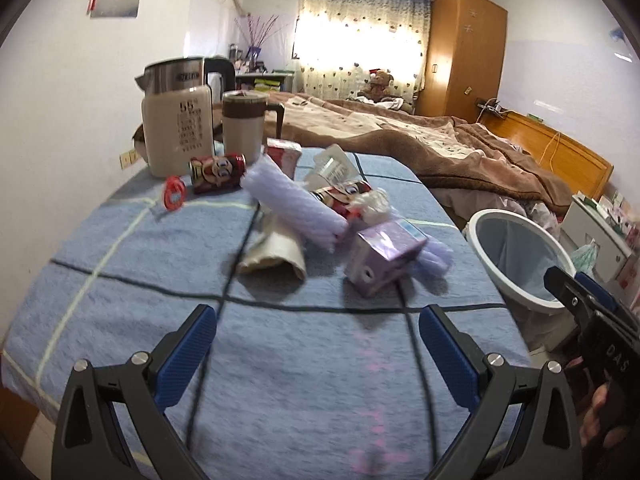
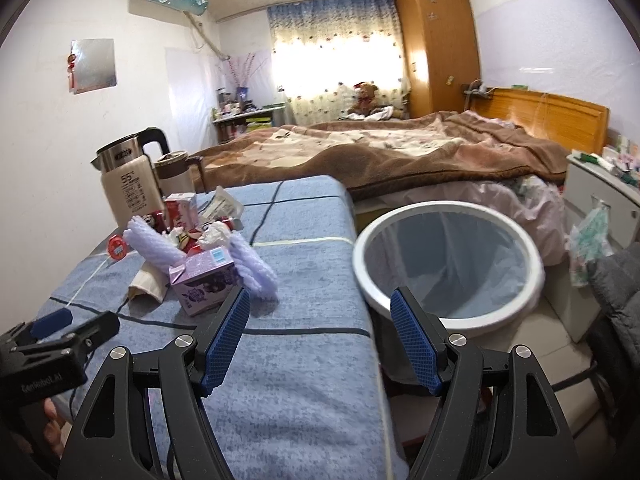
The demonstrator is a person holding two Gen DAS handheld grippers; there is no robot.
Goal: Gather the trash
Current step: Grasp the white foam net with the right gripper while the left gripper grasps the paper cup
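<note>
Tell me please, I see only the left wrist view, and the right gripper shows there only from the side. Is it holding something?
Observer: No. The right gripper is open, with nothing between its fingers.
Operator: Where is it aimed?
Observer: Along the right edge of the table, with the white bin just to its right.
Operator: My view cuts off part of that one. Is there trash inside?
Observer: The whole rim shows here, and the liner bag holds no trash in the part I can see.
</note>
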